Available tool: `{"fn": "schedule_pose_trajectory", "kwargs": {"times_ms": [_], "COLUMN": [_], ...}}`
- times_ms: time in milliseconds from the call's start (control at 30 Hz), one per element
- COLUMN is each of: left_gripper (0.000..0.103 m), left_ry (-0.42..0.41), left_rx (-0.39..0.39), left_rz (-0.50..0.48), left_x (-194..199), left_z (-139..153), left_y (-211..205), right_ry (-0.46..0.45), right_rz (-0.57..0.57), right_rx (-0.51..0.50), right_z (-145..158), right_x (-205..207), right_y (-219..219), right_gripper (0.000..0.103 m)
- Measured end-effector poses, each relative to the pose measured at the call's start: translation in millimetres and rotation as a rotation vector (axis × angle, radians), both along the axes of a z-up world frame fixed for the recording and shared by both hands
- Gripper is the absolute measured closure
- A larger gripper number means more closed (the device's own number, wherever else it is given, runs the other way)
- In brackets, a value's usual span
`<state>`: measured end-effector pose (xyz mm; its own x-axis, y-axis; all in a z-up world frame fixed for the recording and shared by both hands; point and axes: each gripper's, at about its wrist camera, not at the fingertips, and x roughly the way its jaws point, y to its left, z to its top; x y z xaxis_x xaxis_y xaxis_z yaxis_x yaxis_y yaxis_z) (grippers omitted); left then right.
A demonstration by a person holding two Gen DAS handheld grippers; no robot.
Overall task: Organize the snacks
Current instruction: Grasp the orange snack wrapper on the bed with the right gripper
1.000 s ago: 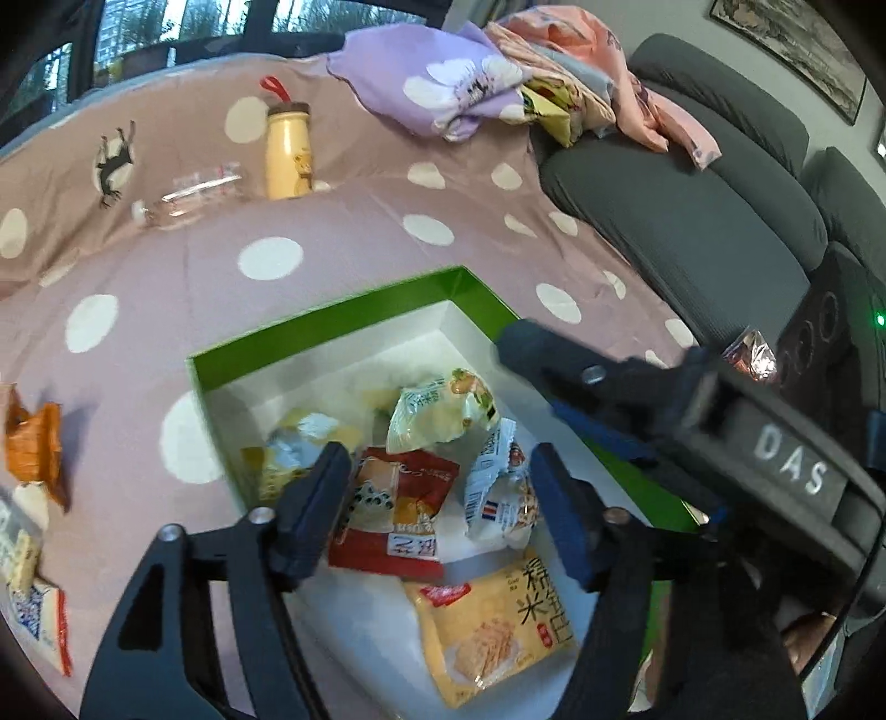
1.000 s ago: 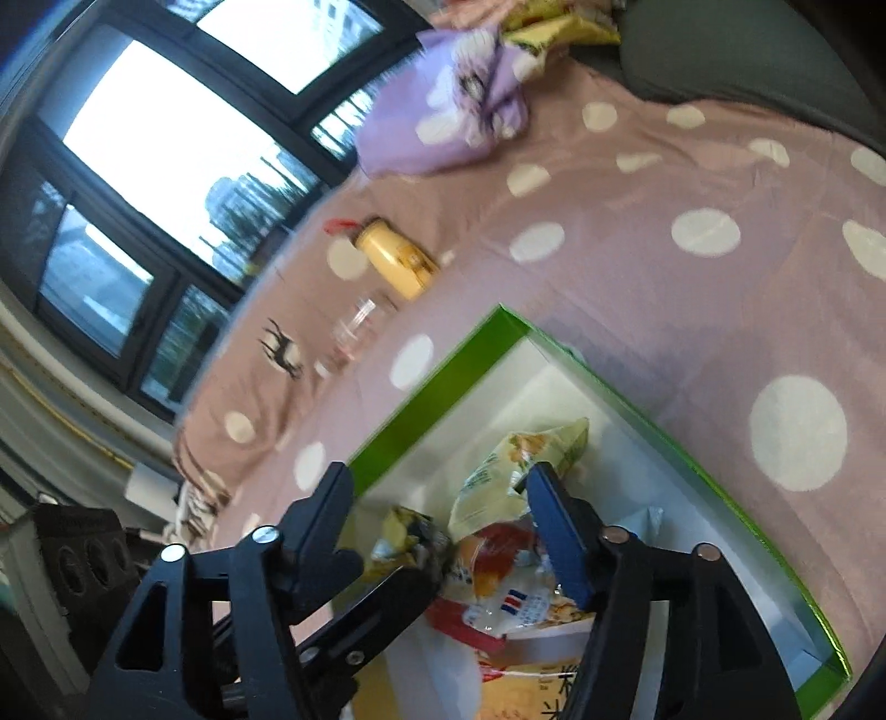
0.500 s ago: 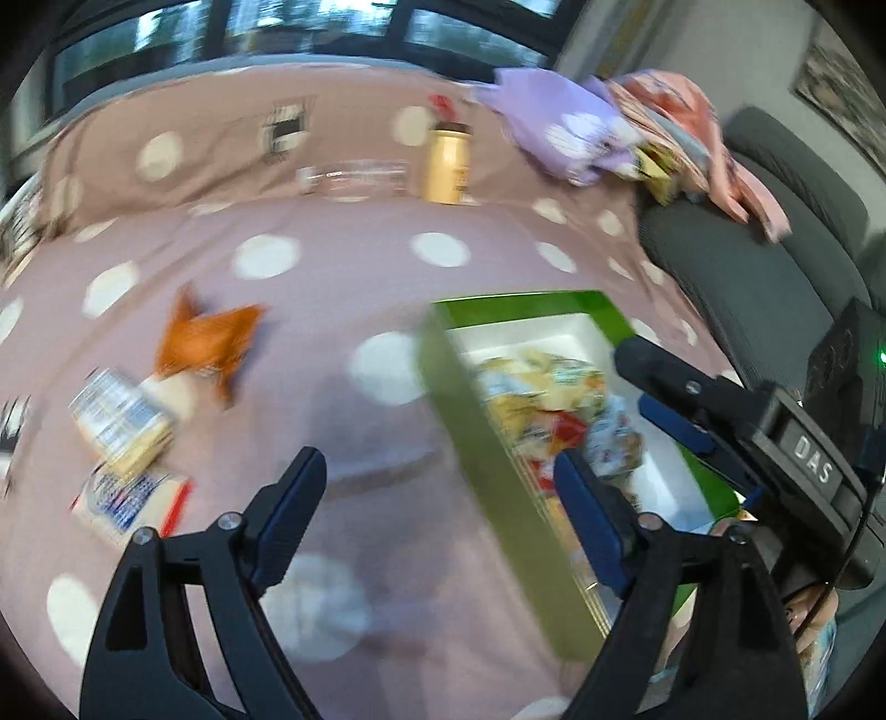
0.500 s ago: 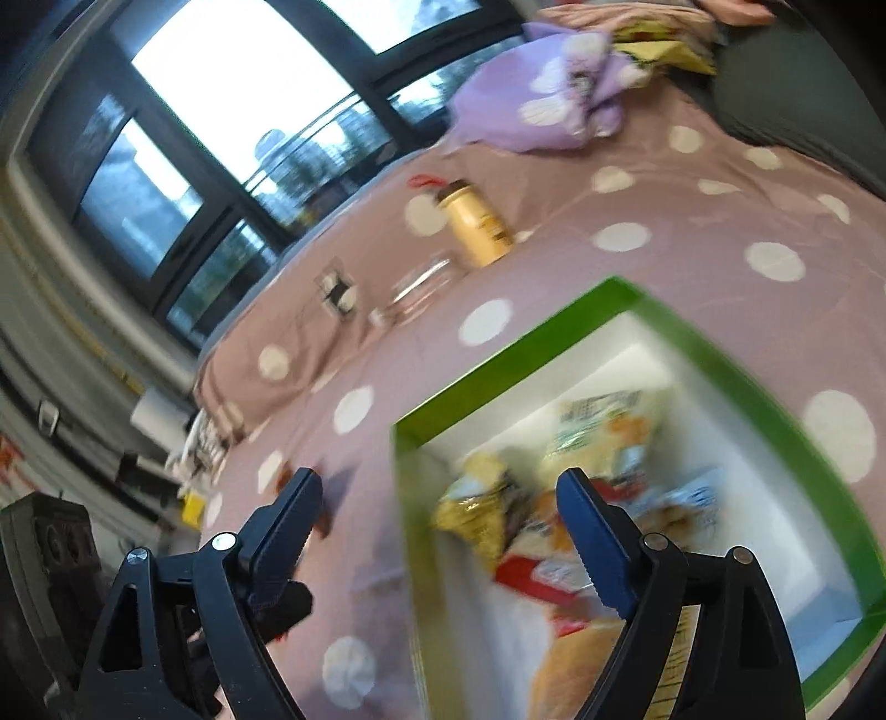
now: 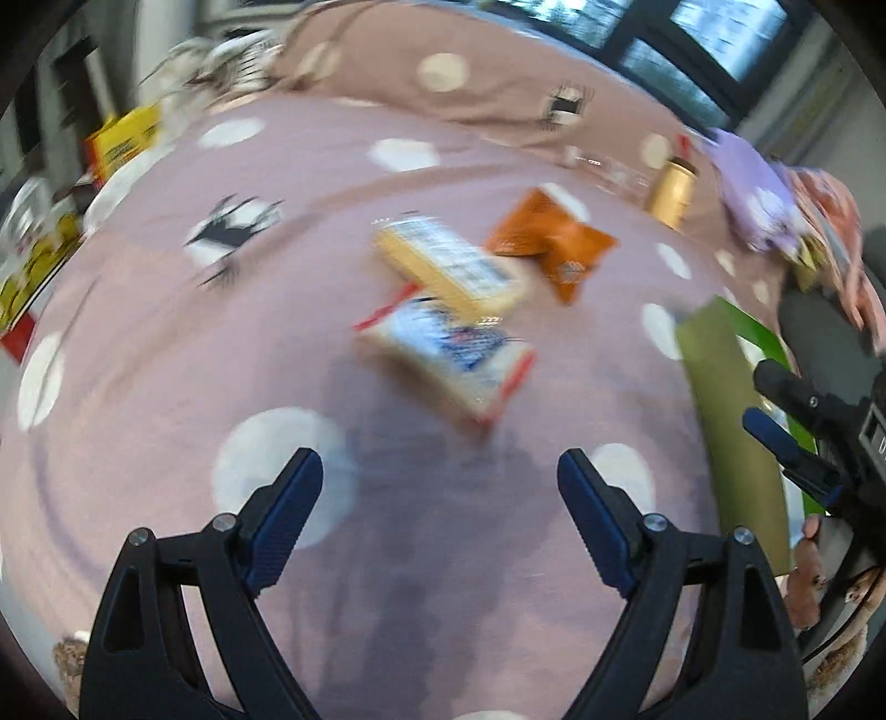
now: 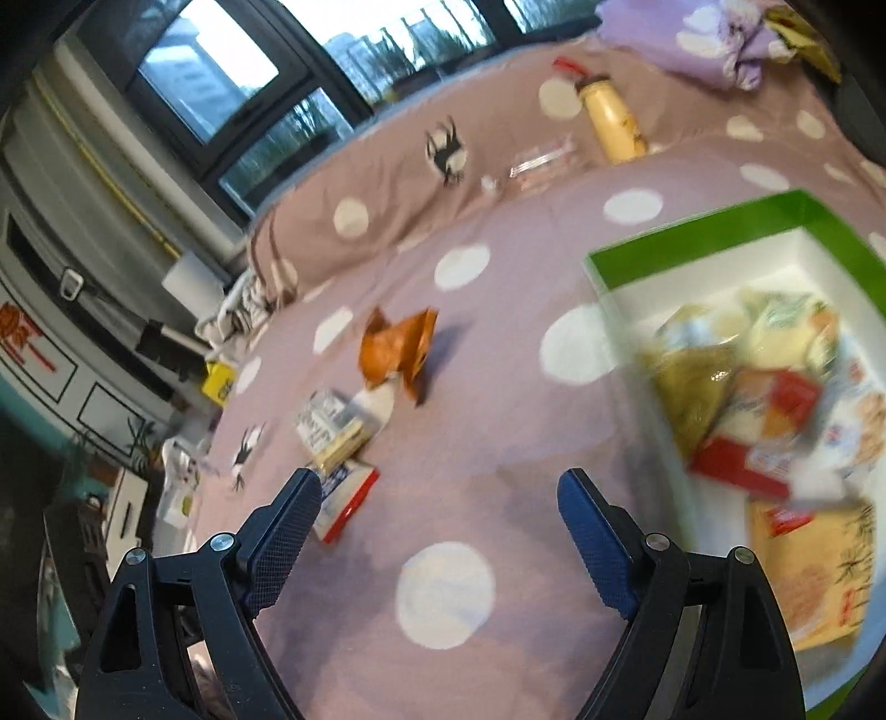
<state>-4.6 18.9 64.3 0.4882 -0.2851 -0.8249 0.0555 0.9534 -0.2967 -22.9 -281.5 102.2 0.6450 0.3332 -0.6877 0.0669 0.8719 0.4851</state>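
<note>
My left gripper [image 5: 440,487] is open and empty above the dotted pink cover. Ahead of it lie a white, blue and red snack pack [image 5: 451,357], a yellow pack [image 5: 448,266] and an orange bag [image 5: 551,241]. The green box [image 5: 731,421] is at the right edge, with the right gripper's fingers [image 5: 786,393] beside it. In the right wrist view my right gripper [image 6: 440,498] is open and empty over the cover. The green box [image 6: 703,221] with several snack packs [image 6: 742,387] lies to its right. The orange bag [image 6: 398,346] and the yellow pack [image 6: 332,432] lie to its left.
A yellow bottle [image 6: 612,124] and a clear bottle [image 6: 540,160] lie at the far side of the cover. A purple cloth [image 6: 703,39] is heaped at the back right. A grey sofa [image 5: 825,315] stands past the box. Windows run along the back.
Both grippers swung left, away from over the green box, and opened wider. The loose packs on the cover have come in front of the left gripper. The box has slid to the right of both views.
</note>
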Motion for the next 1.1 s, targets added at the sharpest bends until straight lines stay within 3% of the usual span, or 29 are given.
{"fn": "schedule_pose_trajectory", "kwargs": {"times_ms": [133,333,567,700,767,833,933,1100], "left_gripper": [0.016,0.016,0.016,0.016,0.016,0.016,0.016,0.016], "left_ry": [0.008,-0.006,0.012,0.030,0.040,0.046,0.045,0.029], "left_rx": [-0.055,-0.074,-0.093,-0.107,-0.102,-0.100,-0.094,-0.092], "left_rz": [0.062,0.062,0.056,0.065,0.070,0.071,0.065,0.066], "left_x": [2.2,5.5,10.3,14.5,17.4,18.6,18.6,14.1], "left_z": [-2.6,-2.4,-13.0,-20.7,-24.5,-26.8,-25.5,-19.8], "left_y": [23.0,31.3,43.2,50.2,51.4,51.4,49.2,46.1], "right_ry": [0.058,0.132,0.229,0.216,0.226,0.230,0.194,0.154], "right_rz": [-0.043,-0.123,-0.222,-0.237,-0.221,-0.226,-0.205,-0.110], "right_rx": [0.012,-0.041,-0.187,-0.367,-0.377,-0.349,-0.318,-0.247], "right_z": [-0.9,-2.1,-25.9,-34.4,-41.0,-46.4,-43.1,-15.6], "right_x": [21.8,84.4,161.1,182.3,186.7,185.5,171.1,123.9], "right_y": [20.8,57.9,91.1,107.2,108.9,104.1,94.4,79.3], "right_gripper": [0.015,0.015,0.015,0.015,0.016,0.032,0.040,0.042]}}
